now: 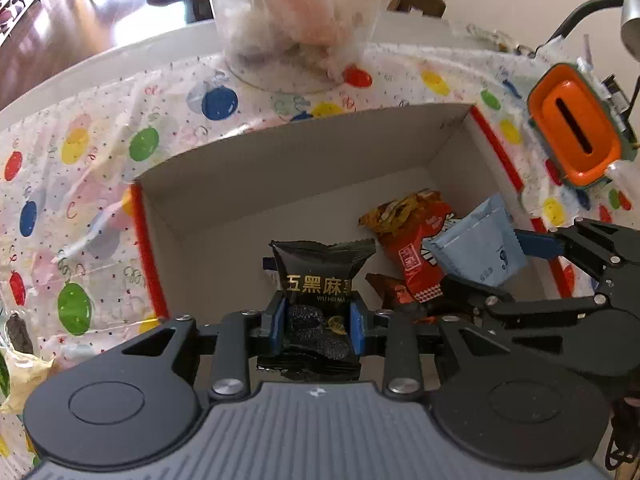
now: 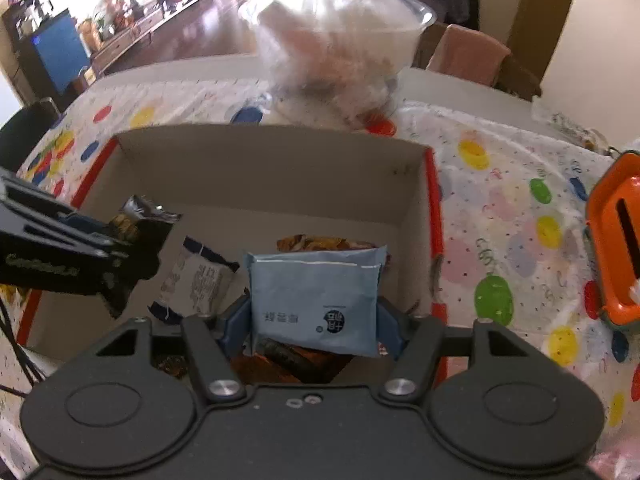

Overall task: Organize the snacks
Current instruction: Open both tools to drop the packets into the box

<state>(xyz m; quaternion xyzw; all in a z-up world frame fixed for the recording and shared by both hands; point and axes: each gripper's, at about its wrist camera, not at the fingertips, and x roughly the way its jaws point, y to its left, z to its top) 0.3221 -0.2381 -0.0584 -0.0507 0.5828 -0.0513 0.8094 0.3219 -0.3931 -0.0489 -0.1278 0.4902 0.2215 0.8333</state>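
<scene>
The left gripper (image 1: 318, 322), black with blue pads, is clamped on a small black foil snack packet with gold lettering (image 1: 320, 280), its pads pressing the packet's two sides, and it holds the packet over the open white cardboard box with red outer edges (image 1: 280, 160). The right gripper (image 2: 314, 330) grasps a pale blue paper-like snack pouch with dark print (image 2: 314, 300) between its blue pads, also above the box's inside, near the box's right wall as the right wrist view shows it. Below the two held packets, on the box floor, lie a red and orange crinkled snack bag (image 1: 408, 232), a small brown wrapper (image 1: 390, 290) and a white sachet with dark printed text (image 2: 196, 280). The box sits on a table covered with a white plastic cloth printed with coloured balloons (image 1: 100, 152). Beyond the box's far wall stands a clear plastic tub stuffed with white wrappings (image 1: 296, 20), touching the cloth. To the right of the box, apart from it, rests an orange plastic holder with a dark slot in its top (image 1: 574, 130). Both grippers point steeply down into the box
</scene>
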